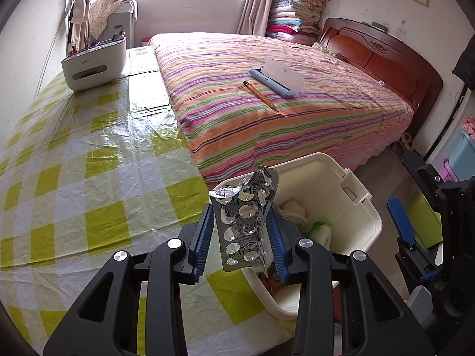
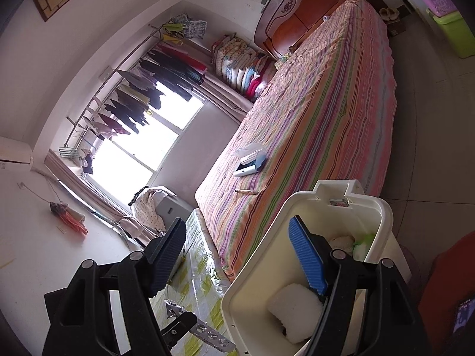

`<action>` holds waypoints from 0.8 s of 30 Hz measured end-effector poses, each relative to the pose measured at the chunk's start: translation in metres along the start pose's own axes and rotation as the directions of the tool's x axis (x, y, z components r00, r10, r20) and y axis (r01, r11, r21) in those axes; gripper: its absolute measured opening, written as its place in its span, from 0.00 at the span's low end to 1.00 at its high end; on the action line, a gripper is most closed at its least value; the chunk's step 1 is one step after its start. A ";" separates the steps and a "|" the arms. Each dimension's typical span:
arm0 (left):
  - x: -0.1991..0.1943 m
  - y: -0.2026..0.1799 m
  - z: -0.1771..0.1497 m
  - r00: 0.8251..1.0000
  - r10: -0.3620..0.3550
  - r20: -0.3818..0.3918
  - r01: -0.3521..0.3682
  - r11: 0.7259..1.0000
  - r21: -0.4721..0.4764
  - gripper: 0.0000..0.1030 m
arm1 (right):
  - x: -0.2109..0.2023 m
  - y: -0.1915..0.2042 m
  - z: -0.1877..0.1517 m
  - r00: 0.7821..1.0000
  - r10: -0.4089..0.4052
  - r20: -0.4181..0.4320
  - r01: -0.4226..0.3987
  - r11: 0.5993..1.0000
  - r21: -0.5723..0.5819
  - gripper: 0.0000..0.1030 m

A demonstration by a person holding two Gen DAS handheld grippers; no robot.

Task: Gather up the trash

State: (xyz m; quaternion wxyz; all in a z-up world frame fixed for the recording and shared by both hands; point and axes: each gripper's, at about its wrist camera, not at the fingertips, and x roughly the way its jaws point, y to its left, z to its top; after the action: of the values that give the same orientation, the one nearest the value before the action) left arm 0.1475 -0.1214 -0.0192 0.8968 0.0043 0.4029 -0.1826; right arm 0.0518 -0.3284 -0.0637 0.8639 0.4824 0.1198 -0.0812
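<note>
Step in hand: carrying one piece of trash, an empty pill blister pack [image 1: 245, 222], from the table [image 1: 89, 178] toward the white trash bin [image 1: 368, 216]; my reading is that the drop comes next.
Left claw [image 1: 242, 234]: pinching the blister pack between its blue pads, the foil sheet standing upright and curling over at its top.
Blister pack, place: in the left wrist view it sits at the picture's centre-low, right over the table's edge, with the bin's near rim just behind it at about 4 o'clock.
Right claw [image 2: 237, 258]: spread wide, nothing between its pads; its blue finger [image 2: 307, 256] reaches over the bin's open mouth.
Trash bin [image 2: 383, 210]: lid off or open, standing on the floor between table and bed [image 1: 267, 103]; it already holds a white foam-like lump [image 2: 292, 313] and some green-and-white wrapping [image 1: 320, 233].
Other things: a pencil [image 1: 259, 95] and a blue-grey case [image 1: 274, 84] lie on the bed at 12 o'clock; a white organiser [image 1: 93, 63] stands on the table at 10 o'clock.
Next move calls for: shifting the left claw toward 3 o'clock until the pack hangs fully over the bin's opening, then spreading the pads. The light foil may cling to a pad, so a slight tilt could help.
</note>
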 end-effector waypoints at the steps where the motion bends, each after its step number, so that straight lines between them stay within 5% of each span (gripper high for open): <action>1: 0.002 -0.004 0.001 1.000 -0.004 -0.003 0.004 1.000 0.006 0.35 | -0.001 -0.002 0.002 1.000 0.003 0.003 -0.003 1.000 0.009 0.68; 15: 0.021 -0.050 0.018 1.000 -0.001 0.006 0.001 0.996 0.085 0.36 | -0.008 -0.015 0.007 0.999 0.037 0.019 -0.039 0.997 0.065 0.68; 18: 0.020 -0.053 0.020 1.000 0.000 0.024 -0.003 0.996 0.087 0.53 | -0.008 -0.016 0.007 0.999 0.039 0.017 -0.040 0.997 0.071 0.68; 20: 0.017 -0.054 0.021 0.999 0.000 0.045 -0.004 0.996 0.091 0.73 | -0.008 -0.017 0.008 0.999 0.040 0.018 -0.041 0.996 0.073 0.68; 24: 0.007 -0.053 0.016 0.995 0.031 0.091 -0.043 0.991 0.127 0.78 | -0.008 -0.018 0.008 0.999 0.041 0.016 -0.042 0.996 0.073 0.68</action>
State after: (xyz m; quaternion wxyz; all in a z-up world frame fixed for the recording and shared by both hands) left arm 0.1457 -0.1754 -0.0060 0.9149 0.0617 0.3499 -0.1917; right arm 0.0405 -0.3445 -0.0714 0.8479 0.5156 0.1007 -0.0711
